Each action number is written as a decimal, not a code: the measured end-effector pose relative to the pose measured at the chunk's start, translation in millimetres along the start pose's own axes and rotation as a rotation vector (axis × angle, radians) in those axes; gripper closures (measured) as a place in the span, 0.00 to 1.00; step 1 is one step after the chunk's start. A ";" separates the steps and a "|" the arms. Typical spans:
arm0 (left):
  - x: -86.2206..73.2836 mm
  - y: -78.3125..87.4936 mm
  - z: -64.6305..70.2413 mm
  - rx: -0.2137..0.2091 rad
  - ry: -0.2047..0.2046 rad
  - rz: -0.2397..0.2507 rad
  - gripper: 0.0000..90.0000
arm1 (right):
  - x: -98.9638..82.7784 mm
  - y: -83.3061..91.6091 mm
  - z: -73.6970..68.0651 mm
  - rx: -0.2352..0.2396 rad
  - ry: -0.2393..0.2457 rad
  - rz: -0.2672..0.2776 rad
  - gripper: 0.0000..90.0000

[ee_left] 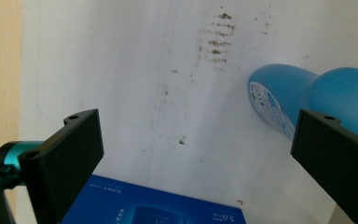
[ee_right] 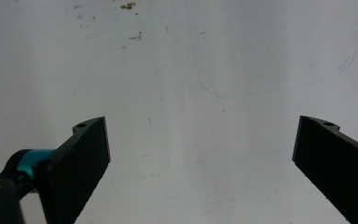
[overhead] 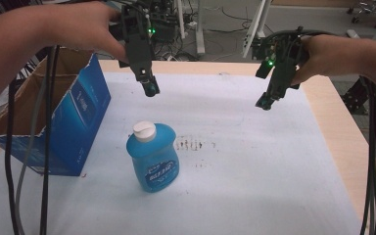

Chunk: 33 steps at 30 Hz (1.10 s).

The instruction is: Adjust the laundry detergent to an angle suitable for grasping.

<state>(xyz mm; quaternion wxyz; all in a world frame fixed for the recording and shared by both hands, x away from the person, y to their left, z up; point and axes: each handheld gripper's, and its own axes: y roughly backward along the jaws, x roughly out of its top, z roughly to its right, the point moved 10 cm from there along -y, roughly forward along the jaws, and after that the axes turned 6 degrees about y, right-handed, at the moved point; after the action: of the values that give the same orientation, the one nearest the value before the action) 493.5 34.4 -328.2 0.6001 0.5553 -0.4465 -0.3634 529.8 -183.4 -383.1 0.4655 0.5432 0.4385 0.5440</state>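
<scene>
a: where's the blue bottle (overhead: 152, 159)?
b: upright on the white worktop (overhead: 254, 161), white cap up, just right of the open blue box (overhead: 81, 115).
a: claws?
b: left claw (overhead: 150, 88) above the bottle, released. right claw (overhead: 264, 102) well right of it, released too, nothing held.

Bright even overhead light, soft faint shadows, mild blur, slightly washed-out white surface
</scene>
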 end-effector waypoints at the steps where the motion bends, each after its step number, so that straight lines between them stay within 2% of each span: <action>1: -0.1 -0.1 0.0 0.004 0.002 -0.002 0.03 | 0.0 0.0 0.0 0.000 0.000 0.000 0.03; 6: 0.2 1.4 2.5 0.014 0.013 -0.005 0.03 | -1.9 -2.7 1.4 0.006 0.007 -0.004 0.03; 15: 1.6 3.1 4.1 0.020 0.010 0.002 0.03 | 0.1 -2.9 0.8 0.002 0.013 0.002 0.03; 22: -2.9 7.8 6.1 0.032 0.016 -0.005 0.03 | 1.5 -2.4 -0.5 0.006 0.016 -0.001 0.03; 30: -1.1 10.1 9.1 0.048 0.017 -0.003 0.03 | 0.1 4.9 -3.0 -0.017 0.014 0.003 0.03; 33: -2.4 12.3 9.9 0.056 0.039 -0.003 0.03 | 0.5 6.1 -3.5 -0.021 0.016 0.006 0.03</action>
<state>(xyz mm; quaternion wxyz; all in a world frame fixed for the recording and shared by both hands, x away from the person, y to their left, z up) 482.7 34.7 -316.5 0.5925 0.5796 -0.4439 -0.3406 526.1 -183.9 -377.1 0.4660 0.5353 0.4348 0.5544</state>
